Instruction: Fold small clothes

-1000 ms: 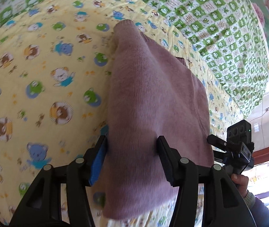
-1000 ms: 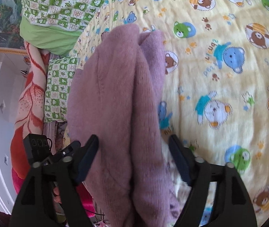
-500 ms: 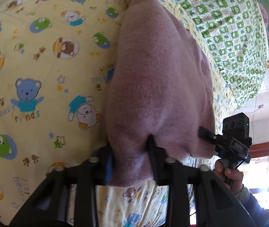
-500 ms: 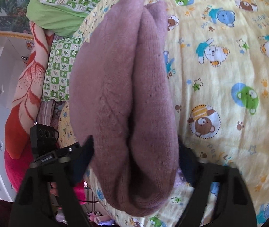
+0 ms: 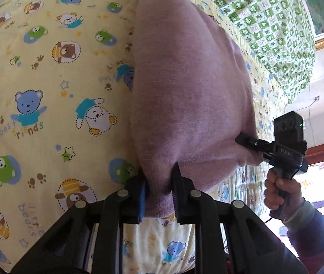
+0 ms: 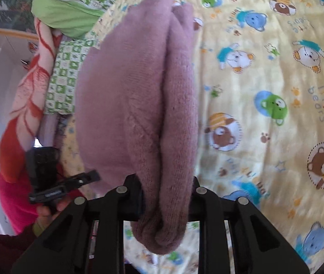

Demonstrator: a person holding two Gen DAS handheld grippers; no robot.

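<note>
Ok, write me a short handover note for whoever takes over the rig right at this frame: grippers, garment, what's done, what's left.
Left gripper: shut on one near corner of the mauve knit garment.
Right gripper: shut on the other near corner, where several layers bunch together.
Garment: already doubled over, held up by its near edge over the yellow bear-print sheet; whether its far end touches the sheet cannot be told.
Done: at least one fold.
Left: probably lay it flat, or fold once more, then release.

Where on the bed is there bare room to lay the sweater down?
Bare yellow sheet lies left of the sweater in the left view. Crowded: the green quilt beyond it, and the red blanket by the bed's edge.
</note>
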